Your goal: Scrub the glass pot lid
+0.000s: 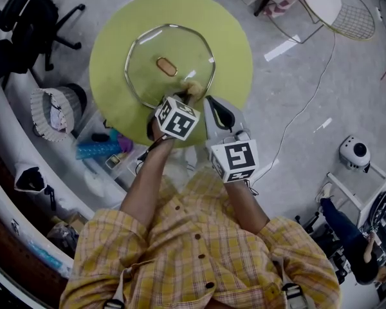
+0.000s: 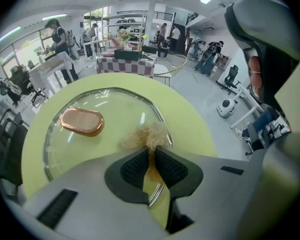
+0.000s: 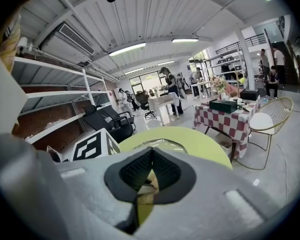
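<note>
Glass lid (image 1: 148,76) lies flat at the centre of the yellow-green table (image 1: 235,50). Left gripper (image 2: 150,153) is clamped on a tan fibre scrubber (image 2: 145,135), whose tuft touches the lid's near rim; right gripper (image 3: 150,160) hangs just beside it, jaws together on nothing. Keep the tuft pressed down, work in short overlapping circles, and steady the lid if it slides.

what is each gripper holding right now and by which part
The left gripper is shut on a tan fibrous scrubber, pinched at its near end; the frayed end sticks out by the glass lid rim. The right gripper is shut on nothing.
</note>
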